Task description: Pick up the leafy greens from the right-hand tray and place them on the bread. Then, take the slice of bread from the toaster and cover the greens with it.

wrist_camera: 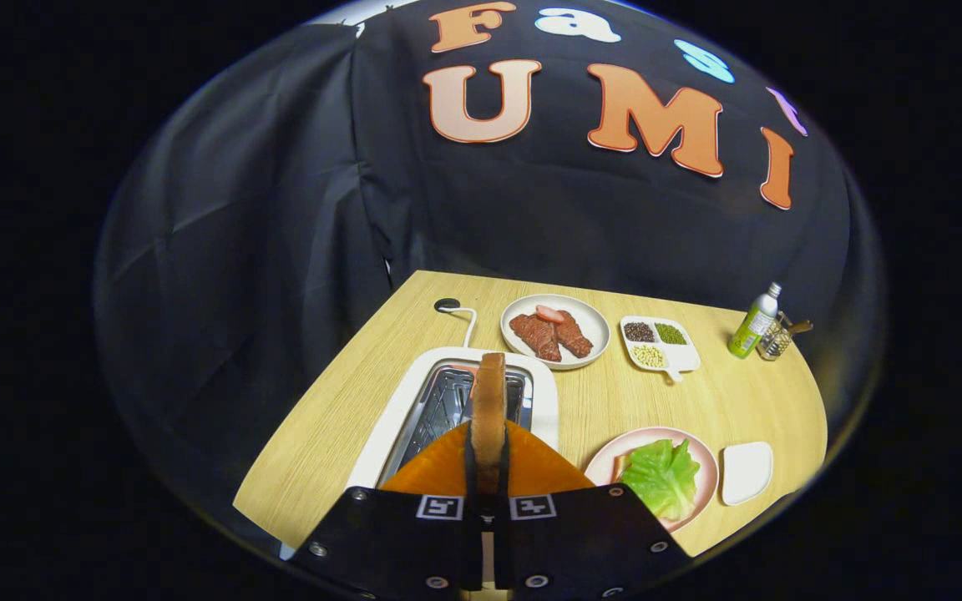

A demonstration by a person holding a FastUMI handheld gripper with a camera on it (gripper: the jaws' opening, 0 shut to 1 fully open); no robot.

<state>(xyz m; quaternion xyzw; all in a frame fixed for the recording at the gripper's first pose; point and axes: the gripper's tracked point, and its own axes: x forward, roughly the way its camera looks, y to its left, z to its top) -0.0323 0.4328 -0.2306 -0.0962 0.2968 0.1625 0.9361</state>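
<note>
Above the toaster [456, 401] I see my jaws clamped on the bread slice [489, 409], edge-on, beside the lettuce plate [606, 459].

Matt wood-grain worktop [347, 401]; glossy white plastic toaster [414, 401] with shiny metal slots; smooth glazed plates [594, 321]; rough-crusted bread [489, 409].

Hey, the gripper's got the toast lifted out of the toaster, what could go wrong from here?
The gripper pinches the bread slice on edge, upright, so it may slip or land crooked when turned flat. The lettuce on the pink plate looks bumpy, so the slice might rock or slide off. The slice hangs just above the toaster, so swinging low might clip its rim.
</note>
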